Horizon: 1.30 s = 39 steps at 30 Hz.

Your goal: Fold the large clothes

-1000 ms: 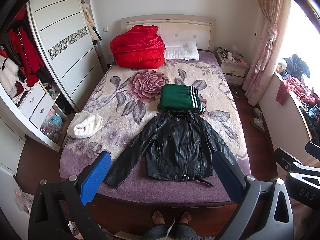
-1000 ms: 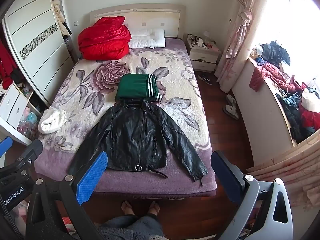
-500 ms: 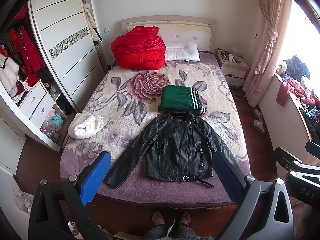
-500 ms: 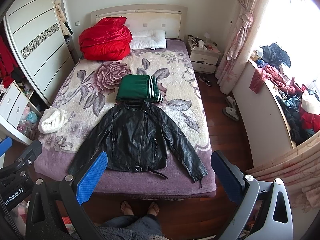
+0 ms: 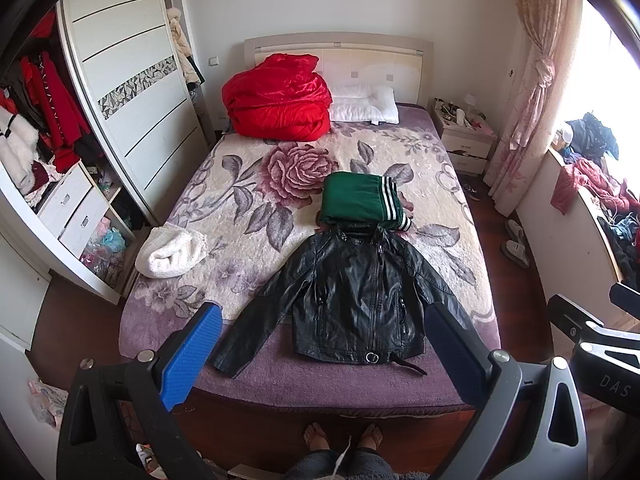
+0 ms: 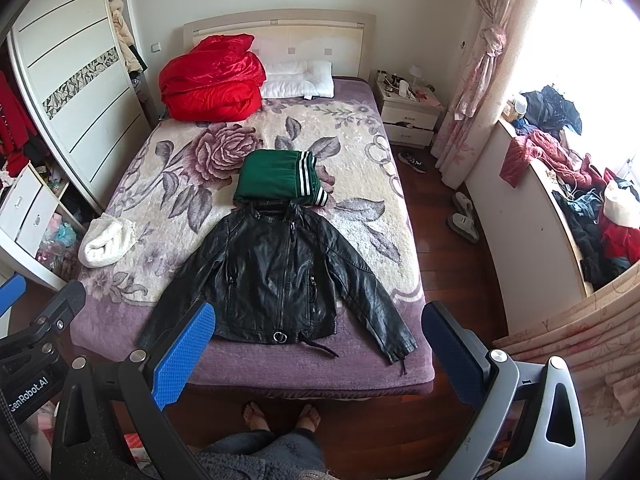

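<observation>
A black leather jacket (image 5: 356, 296) lies flat and front-up on the bed (image 5: 248, 384), sleeves spread out to both sides; it also shows in the right wrist view (image 6: 280, 276). A folded green garment with white stripes (image 5: 360, 200) lies just beyond its collar, seen too in the right wrist view (image 6: 276, 178). My left gripper (image 5: 320, 354) is open and empty, held high above the foot of the bed. My right gripper (image 6: 316, 354) is open and empty, also held above the foot of the bed.
A red quilt (image 5: 276, 100) and white pillow (image 5: 364, 108) lie at the headboard. A white fluffy bundle (image 5: 172, 252) sits at the bed's left edge. A wardrobe (image 5: 120, 92) stands left, a nightstand (image 5: 464, 140) and cluttered sill (image 6: 568, 208) right. The person's feet (image 6: 280, 416) stand on the wooden floor.
Both grippers have shifted very slightly, so the bed sits a touch lower in view. The jacket and other clothes have not moved.
</observation>
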Each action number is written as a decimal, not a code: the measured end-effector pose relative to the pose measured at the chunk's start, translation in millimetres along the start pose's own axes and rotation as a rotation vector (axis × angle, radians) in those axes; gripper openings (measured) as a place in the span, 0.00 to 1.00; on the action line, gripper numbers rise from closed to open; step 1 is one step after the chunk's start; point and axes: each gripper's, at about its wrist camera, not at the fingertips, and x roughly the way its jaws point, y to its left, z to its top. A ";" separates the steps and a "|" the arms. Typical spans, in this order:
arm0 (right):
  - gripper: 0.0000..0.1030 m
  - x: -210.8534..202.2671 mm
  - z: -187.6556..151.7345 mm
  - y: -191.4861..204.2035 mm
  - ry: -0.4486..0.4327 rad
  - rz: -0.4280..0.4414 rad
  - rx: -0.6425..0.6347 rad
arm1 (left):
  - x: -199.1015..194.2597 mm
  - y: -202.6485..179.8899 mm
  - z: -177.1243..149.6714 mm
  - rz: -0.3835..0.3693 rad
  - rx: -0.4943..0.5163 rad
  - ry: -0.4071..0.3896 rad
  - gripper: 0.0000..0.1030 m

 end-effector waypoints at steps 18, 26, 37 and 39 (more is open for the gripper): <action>1.00 -5.9 12.4 5.2 -0.002 0.002 0.000 | -3.4 0.7 5.7 -0.001 -0.002 -0.004 1.00; 1.00 -14.0 11.3 16.0 -0.002 0.004 -0.003 | -3.6 1.5 4.2 -0.004 -0.003 -0.006 1.00; 1.00 -18.3 12.8 17.9 -0.005 0.004 -0.004 | -11.8 6.5 16.4 -0.003 -0.005 -0.015 1.00; 1.00 -19.3 13.8 18.5 -0.004 0.007 -0.002 | -12.0 6.4 14.9 -0.002 -0.005 -0.017 1.00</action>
